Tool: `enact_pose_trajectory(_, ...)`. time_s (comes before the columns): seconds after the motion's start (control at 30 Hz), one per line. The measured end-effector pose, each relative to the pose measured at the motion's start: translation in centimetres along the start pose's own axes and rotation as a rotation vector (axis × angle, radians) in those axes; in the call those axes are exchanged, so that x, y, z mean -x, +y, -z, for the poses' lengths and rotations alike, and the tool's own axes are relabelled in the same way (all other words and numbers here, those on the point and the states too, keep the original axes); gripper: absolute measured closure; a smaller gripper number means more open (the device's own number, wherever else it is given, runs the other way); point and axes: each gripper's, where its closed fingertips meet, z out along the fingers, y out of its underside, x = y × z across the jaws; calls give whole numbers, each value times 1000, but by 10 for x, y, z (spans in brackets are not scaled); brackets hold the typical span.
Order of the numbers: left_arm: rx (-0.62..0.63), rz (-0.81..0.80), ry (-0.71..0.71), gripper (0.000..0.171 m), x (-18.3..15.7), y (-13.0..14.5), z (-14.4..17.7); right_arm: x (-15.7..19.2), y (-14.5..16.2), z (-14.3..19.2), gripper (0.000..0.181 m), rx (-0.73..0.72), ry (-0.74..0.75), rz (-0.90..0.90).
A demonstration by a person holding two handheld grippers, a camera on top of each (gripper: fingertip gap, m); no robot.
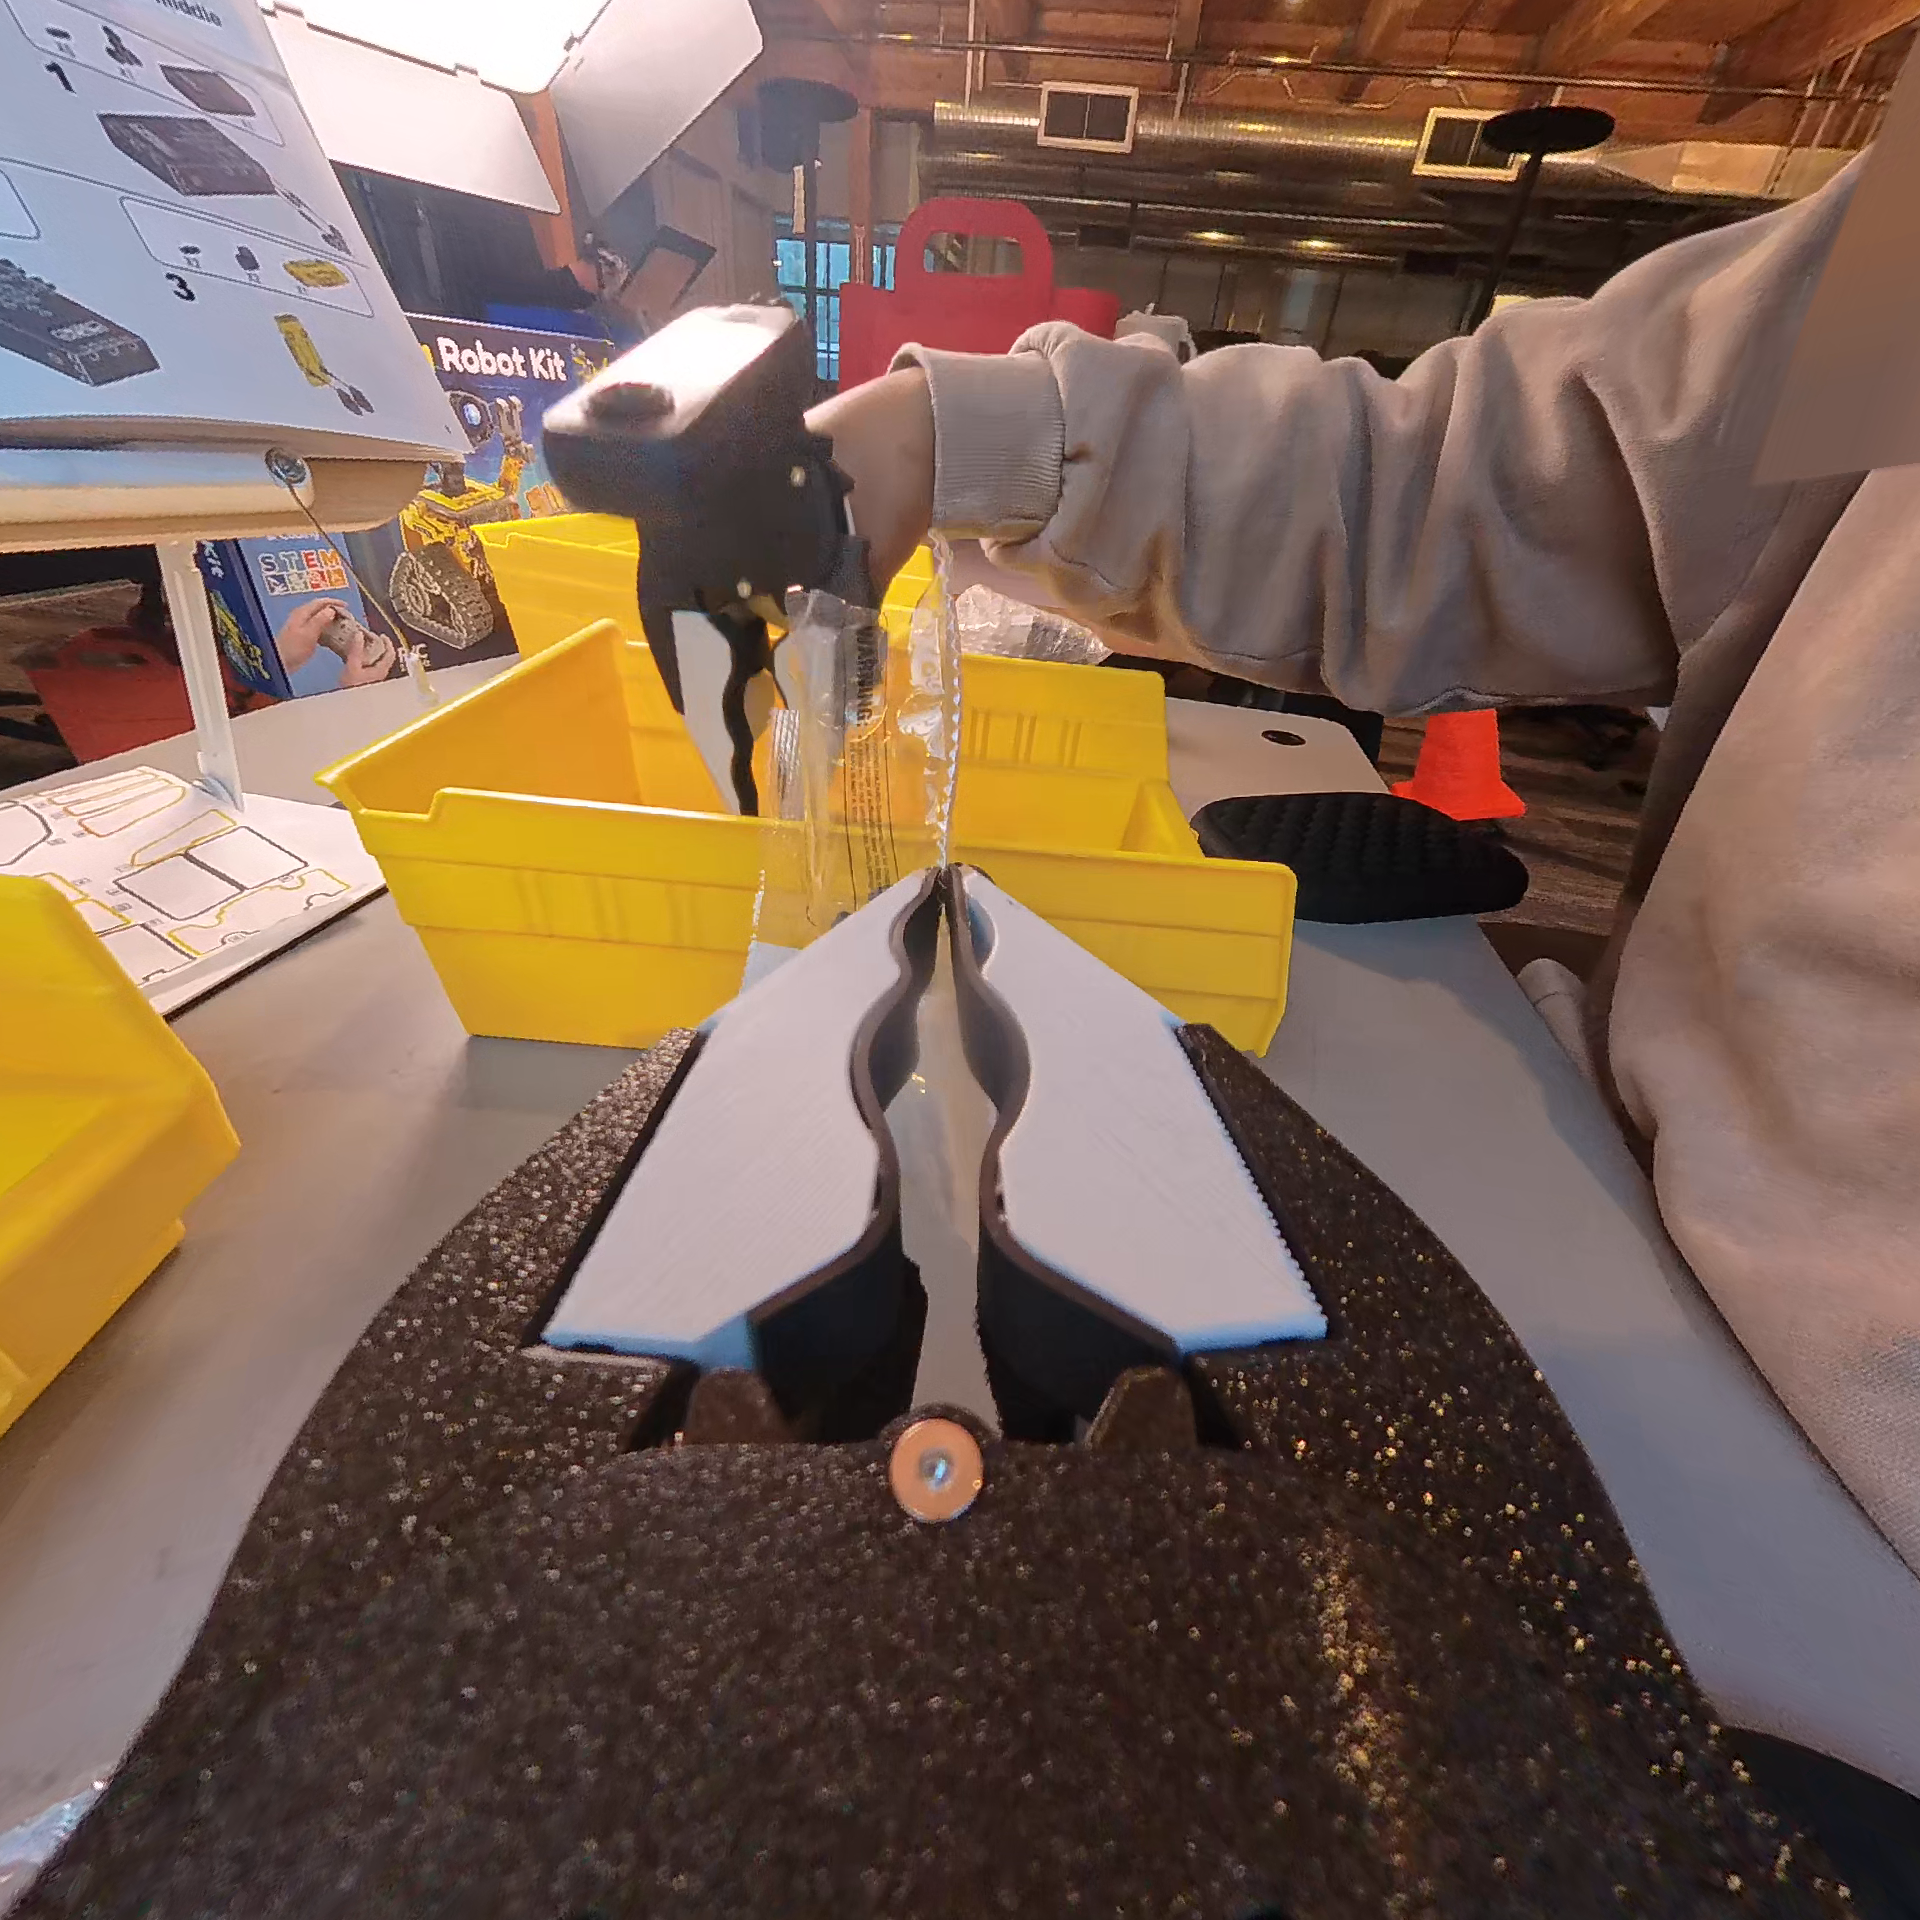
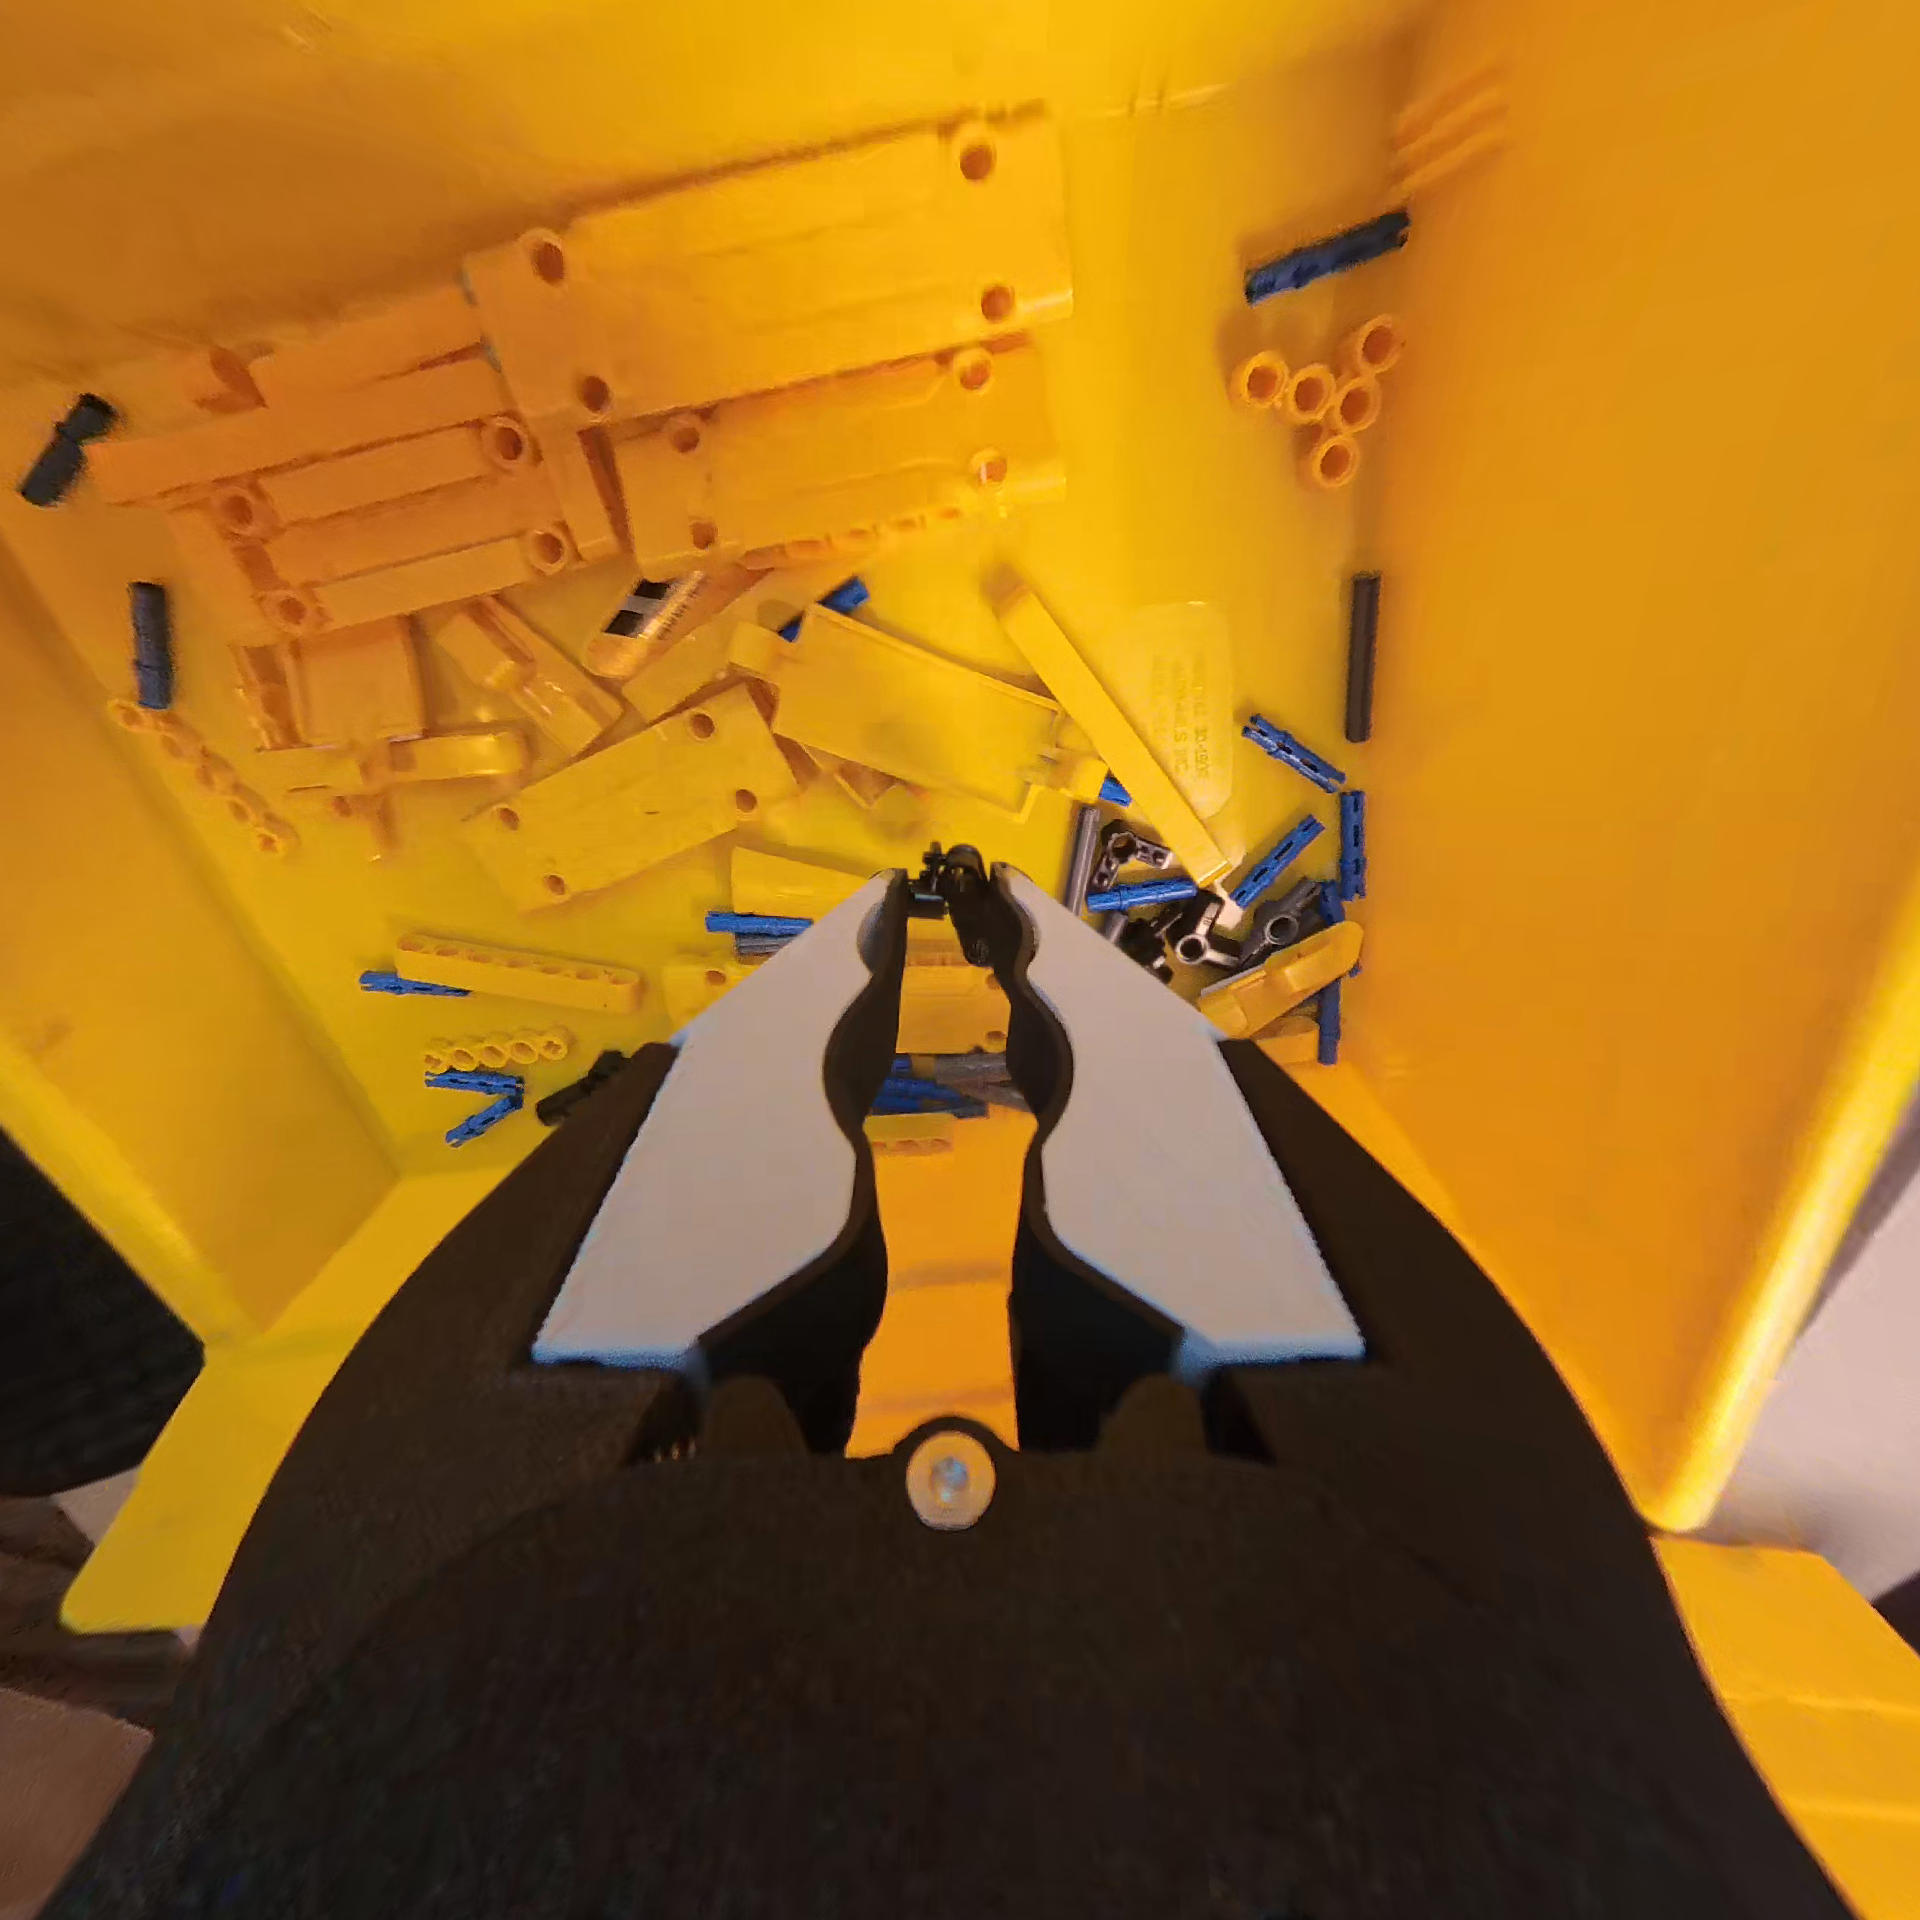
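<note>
Pinching clear bag (image 1: 883, 727) edge, left fingers (image 1: 940, 883) closed; right fingers (image 2: 951, 883) clamp small black piece (image 2: 956, 868).

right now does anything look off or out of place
An empty clear plastic bag hangs stretched above the yellow bin, pinched by the left gripper. The right gripper pinches a small black part over the loose pieces.

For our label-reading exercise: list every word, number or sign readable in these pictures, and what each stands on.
I do not copy writing; these things bear it:
Instruction sheet on the stand: print and diagrams.
Blue box behind the yellow bin: coloured lettering.
Clear plastic bag held by the left gripper: black print.
Yellow part in the bin: embossed, blurred.
Small black part in the right gripper: none.
</note>
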Motion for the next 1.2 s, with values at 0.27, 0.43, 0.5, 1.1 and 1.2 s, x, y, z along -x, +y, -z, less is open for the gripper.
enact_pose_trajectory(0.27, -26, -20, 55, 171, -13, -6, -4, 81, -123, 141, 167, -764, -133, 217)
enact_pose_trajectory(0.43, -70, -32, 74, 171, -20, -17, -1, 100, -153, 137, 166, -800, -101, 290)
enact_pose_trajectory(0.5, -80, -35, 68, 171, -20, -19, 1, 103, -153, 142, 163, -842, -126, 281)
enact_pose_trajectory(1.1, -48, -18, 45, 171, -12, -11, -1, -36, 8, -20, 163, 167, 146, 98)
enact_pose_trajectory(1.2, -44, -19, 50, 171, -13, -10, -2, -38, 7, -22, 161, 177, 120, 103)
